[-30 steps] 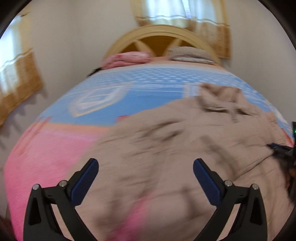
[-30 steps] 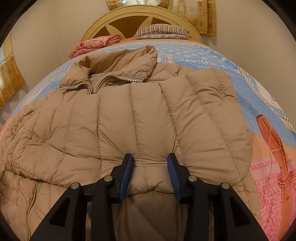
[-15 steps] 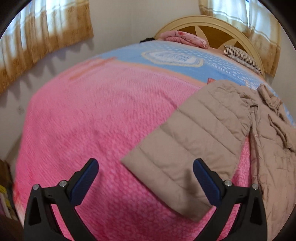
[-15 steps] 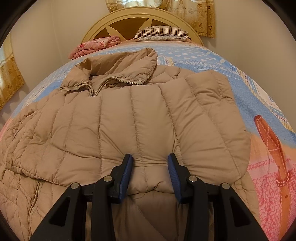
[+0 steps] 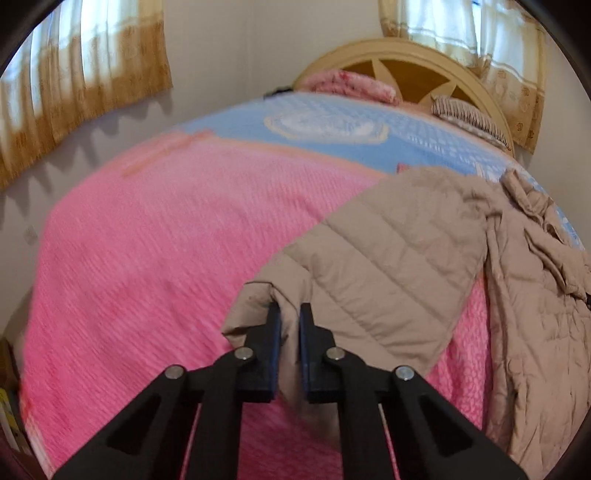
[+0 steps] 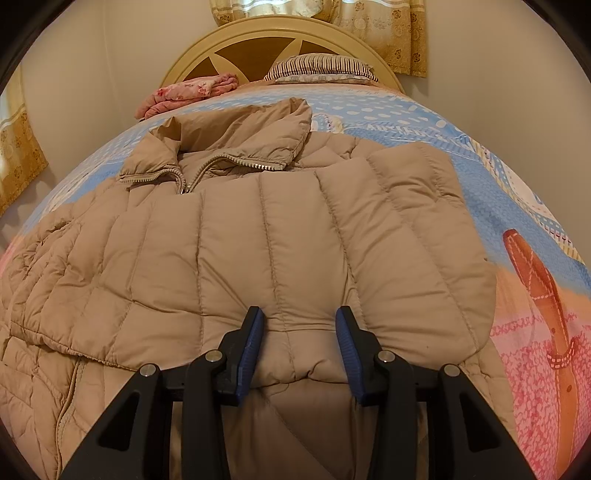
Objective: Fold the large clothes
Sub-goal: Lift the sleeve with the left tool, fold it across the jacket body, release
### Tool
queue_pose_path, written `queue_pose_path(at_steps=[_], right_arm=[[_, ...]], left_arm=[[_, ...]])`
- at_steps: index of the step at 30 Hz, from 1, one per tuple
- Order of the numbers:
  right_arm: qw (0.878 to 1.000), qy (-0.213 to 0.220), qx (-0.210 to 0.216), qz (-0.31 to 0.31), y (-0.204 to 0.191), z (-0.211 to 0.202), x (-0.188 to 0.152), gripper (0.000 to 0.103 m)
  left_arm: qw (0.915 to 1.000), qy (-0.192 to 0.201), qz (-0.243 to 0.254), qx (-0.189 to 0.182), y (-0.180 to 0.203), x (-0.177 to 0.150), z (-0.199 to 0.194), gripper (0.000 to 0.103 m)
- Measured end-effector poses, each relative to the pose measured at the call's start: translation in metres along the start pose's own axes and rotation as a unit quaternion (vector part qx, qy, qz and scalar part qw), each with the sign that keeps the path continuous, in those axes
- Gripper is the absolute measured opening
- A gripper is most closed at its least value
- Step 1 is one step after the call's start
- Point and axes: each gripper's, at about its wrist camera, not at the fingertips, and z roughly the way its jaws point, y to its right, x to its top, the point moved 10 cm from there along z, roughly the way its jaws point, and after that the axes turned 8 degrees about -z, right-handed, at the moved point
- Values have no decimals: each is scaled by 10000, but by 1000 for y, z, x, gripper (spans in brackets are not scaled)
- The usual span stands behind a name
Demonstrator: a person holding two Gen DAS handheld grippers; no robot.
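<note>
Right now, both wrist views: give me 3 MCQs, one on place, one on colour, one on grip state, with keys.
1. The striped pillow lies:
A. at the headboard
B. on the jacket
C. on the floor

2. The jacket is:
A. pink
B. tan
C. black

3. The left gripper is:
A. wide open
B. shut on nothing
C. shut on the sleeve cuff

Key: 1 A, it rests against the headboard. 2 B, tan quilting throughout. 3 C, cuff fabric sits pinched between the fingers, which have just closed.

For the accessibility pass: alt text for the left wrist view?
The left gripper is shut on the cuff of a tan puffer jacket's sleeve, which lies across a pink and blue bedspread. A headboard and curtains stand behind.
</note>
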Motion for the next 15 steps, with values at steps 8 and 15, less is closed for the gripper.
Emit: queue_pose_path(at_steps=[8,15], right_arm=[[10000,24,44,47,2,-2,0,43],[9999,34,65,70,1,-1,0,43]], left_arm=[[9948,895,366,317,-8,88,-33,8],[9917,1227,343,-199,19,136,-71,7]])
